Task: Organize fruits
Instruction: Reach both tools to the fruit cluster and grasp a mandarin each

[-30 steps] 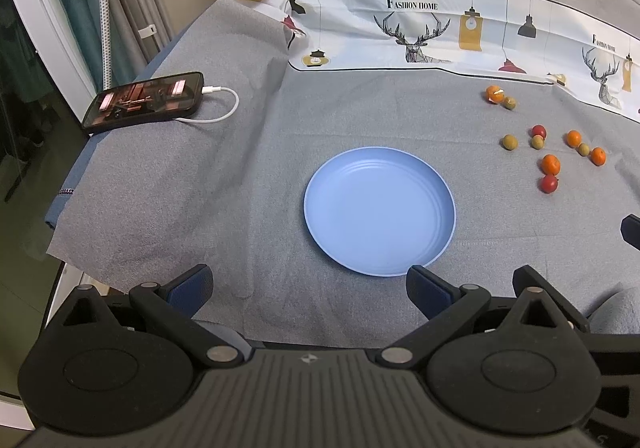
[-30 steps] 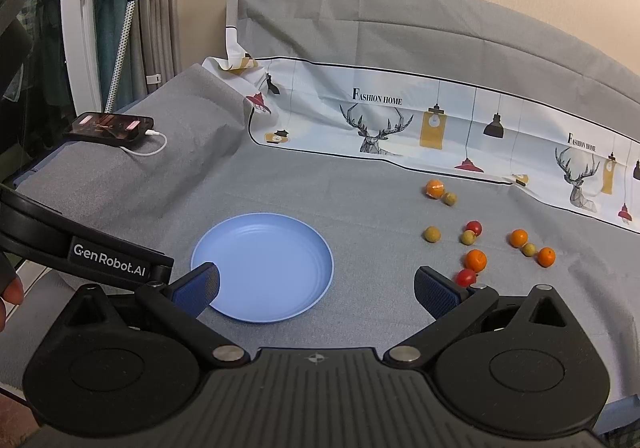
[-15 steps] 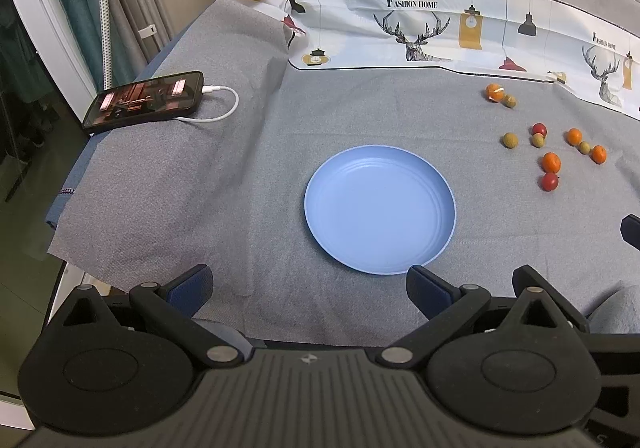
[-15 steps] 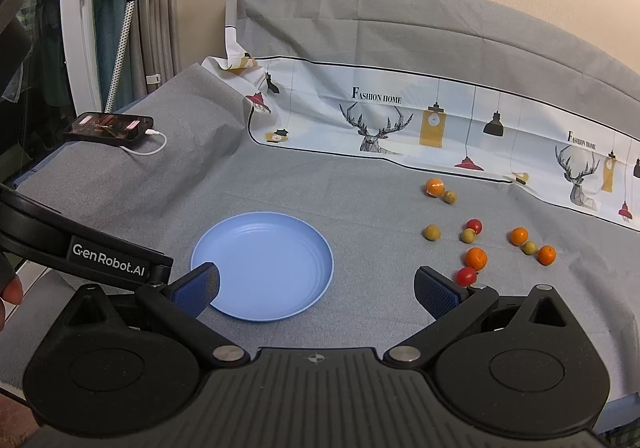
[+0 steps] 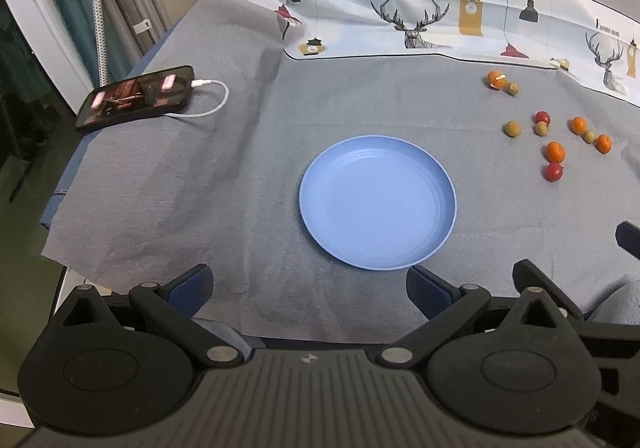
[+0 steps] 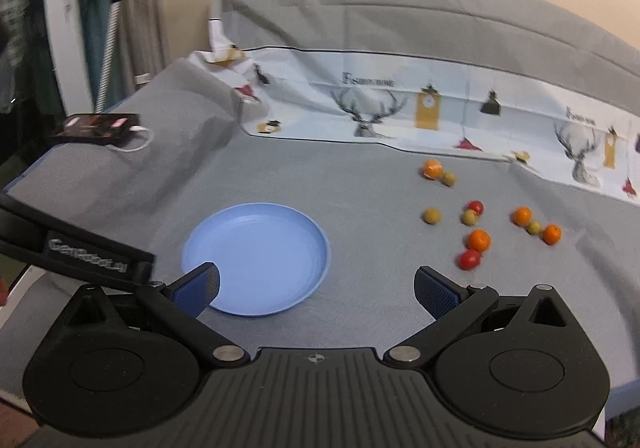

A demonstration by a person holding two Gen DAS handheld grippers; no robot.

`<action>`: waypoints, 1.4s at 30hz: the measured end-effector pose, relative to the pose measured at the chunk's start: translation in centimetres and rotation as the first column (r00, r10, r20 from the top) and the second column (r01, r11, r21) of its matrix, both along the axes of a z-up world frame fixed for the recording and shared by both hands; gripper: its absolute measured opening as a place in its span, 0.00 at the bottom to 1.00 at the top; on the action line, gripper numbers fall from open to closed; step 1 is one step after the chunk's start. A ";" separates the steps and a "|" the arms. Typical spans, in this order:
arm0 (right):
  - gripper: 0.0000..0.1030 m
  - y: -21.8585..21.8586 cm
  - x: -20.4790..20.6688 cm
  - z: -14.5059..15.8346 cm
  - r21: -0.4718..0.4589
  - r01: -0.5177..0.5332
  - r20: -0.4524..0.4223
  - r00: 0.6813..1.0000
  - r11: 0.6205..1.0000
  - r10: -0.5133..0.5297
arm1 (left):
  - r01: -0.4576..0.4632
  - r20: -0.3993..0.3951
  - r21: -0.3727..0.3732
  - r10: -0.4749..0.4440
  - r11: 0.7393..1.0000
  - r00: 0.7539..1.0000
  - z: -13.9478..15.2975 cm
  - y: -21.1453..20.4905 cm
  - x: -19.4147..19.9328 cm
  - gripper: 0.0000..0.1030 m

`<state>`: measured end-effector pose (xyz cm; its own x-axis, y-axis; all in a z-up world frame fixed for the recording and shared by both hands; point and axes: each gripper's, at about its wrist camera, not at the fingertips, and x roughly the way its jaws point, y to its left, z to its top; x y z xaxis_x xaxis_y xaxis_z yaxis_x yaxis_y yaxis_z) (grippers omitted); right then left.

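Observation:
An empty blue plate (image 5: 378,204) lies on the grey cloth; it also shows in the right wrist view (image 6: 256,260). Several small fruits lie scattered to its right: orange ones (image 5: 555,152) (image 6: 478,240), red ones (image 5: 553,171) (image 6: 469,259) and olive-green ones (image 5: 512,129) (image 6: 432,216). My left gripper (image 5: 308,288) is open and empty, near the plate's front edge. My right gripper (image 6: 318,288) is open and empty, in front of the plate's right side, short of the fruits.
A phone (image 5: 136,98) on a white cable (image 5: 208,104) lies at the cloth's far left. A white printed sheet (image 5: 460,20) covers the back. The table's left edge drops off beside a white frame (image 6: 60,28). The left gripper's body (image 6: 76,248) shows at left.
The right gripper's view has shifted and blurred: the plate and fruits sit slightly higher and nearer. The left gripper has barely moved. Both stay open.

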<state>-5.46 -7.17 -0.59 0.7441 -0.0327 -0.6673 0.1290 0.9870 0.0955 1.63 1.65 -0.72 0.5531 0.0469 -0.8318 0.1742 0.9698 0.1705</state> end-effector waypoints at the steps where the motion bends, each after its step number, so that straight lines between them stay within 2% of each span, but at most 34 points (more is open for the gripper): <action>1: 1.00 -0.4 0.1 -0.5 0.006 0.018 -0.005 1.000 1.000 -0.018 | 0.004 -0.010 0.000 -0.004 1.000 1.000 -0.2 -0.3 0.3 1.00; 5: 1.00 -3.3 0.0 -2.7 0.053 0.128 -0.048 0.991 0.990 -0.125 | 0.020 -0.051 0.014 -0.019 1.000 0.999 -1.0 -2.3 1.6 1.00; 8: 1.00 -6.5 -0.2 -4.4 0.080 0.240 -0.080 0.969 0.967 -0.234 | 0.042 -0.062 0.024 -0.040 0.999 0.997 -1.6 -4.5 2.9 1.00; 11: 1.00 -10.4 -0.6 -6.0 0.083 0.376 -0.096 0.925 0.923 -0.368 | 0.074 -0.083 0.017 -0.072 0.997 0.994 -2.1 -7.4 4.6 1.00; 14: 1.00 -14.4 -0.9 -8.4 0.089 0.504 -0.124 0.861 0.859 -0.492 | 0.106 -0.096 0.013 -0.105 0.994 0.990 -2.8 -11.1 6.7 1.00; 18: 1.00 -19.8 0.4 -11.5 0.043 0.587 -0.117 0.807 0.809 -0.579 | 0.174 -0.125 -0.006 -0.173 0.985 0.977 -4.2 -17.0 9.6 1.00; 21: 1.00 -24.2 2.8 -13.8 -0.042 0.604 -0.098 0.790 0.796 -0.605 | 0.250 -0.123 -0.019 -0.250 0.968 0.960 -5.4 -22.2 11.7 1.00; 24: 1.00 -30.0 6.0 -17.0 -0.101 0.601 -0.105 0.786 0.793 -0.609 | 0.326 -0.159 -0.034 -0.327 0.945 0.931 -8.0 -27.7 14.1 1.00; 25: 1.00 -31.9 7.1 -18.1 -0.101 0.589 -0.119 0.793 0.802 -0.597 | 0.355 -0.176 -0.032 -0.355 0.934 0.918 -9.1 -29.6 14.8 1.00; 27: 1.00 -34.6 8.5 -19.9 -0.084 0.592 -0.147 0.788 0.802 -0.598 | 0.397 -0.216 -0.014 -0.390 0.918 0.895 -11.4 -32.9 16.0 1.00; 30: 0.99 -37.1 10.3 -22.6 -0.056 0.590 -0.167 0.790 0.805 -0.591 | 0.470 -0.272 -0.017 -0.456 0.883 0.847 -14.4 -37.0 17.4 1.00; 32: 0.99 -37.7 11.1 -23.7 -0.064 0.577 -0.172 0.798 0.814 -0.578 | 0.497 -0.293 -0.010 -0.478 0.868 0.828 -16.1 -39.0 18.4 1.00; 35: 0.99 -38.0 12.2 -24.4 -0.084 0.550 -0.111 0.824 0.831 -0.556 | 0.498 -0.341 0.007 -0.466 0.867 0.817 -18.6 -41.0 19.9 1.00; 37: 1.00 -38.4 12.9 -24.9 -0.078 0.552 -0.075 0.827 0.830 -0.557 | 0.485 -0.389 0.015 -0.441 0.874 0.808 -20.2 -41.7 20.8 1.00; 40: 0.99 -38.7 13.9 -24.8 -0.094 0.546 -0.071 0.830 0.833 -0.553 | 0.446 -0.410 -0.035 -0.420 0.894 0.810 -20.7 -41.2 21.5 1.00; 42: 0.99 -38.7 13.9 -24.7 -0.095 0.546 -0.072 0.830 0.833 -0.552 | 0.455 -0.425 -0.025 -0.421 0.890 0.802 -20.9 -41.2 21.5 1.00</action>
<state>8.43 -45.88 -25.27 0.5254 -0.4646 -0.7128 0.6564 0.7543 -0.0077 23.12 -39.59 -21.60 0.1415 -0.0471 -0.9888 0.6468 0.7606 0.0563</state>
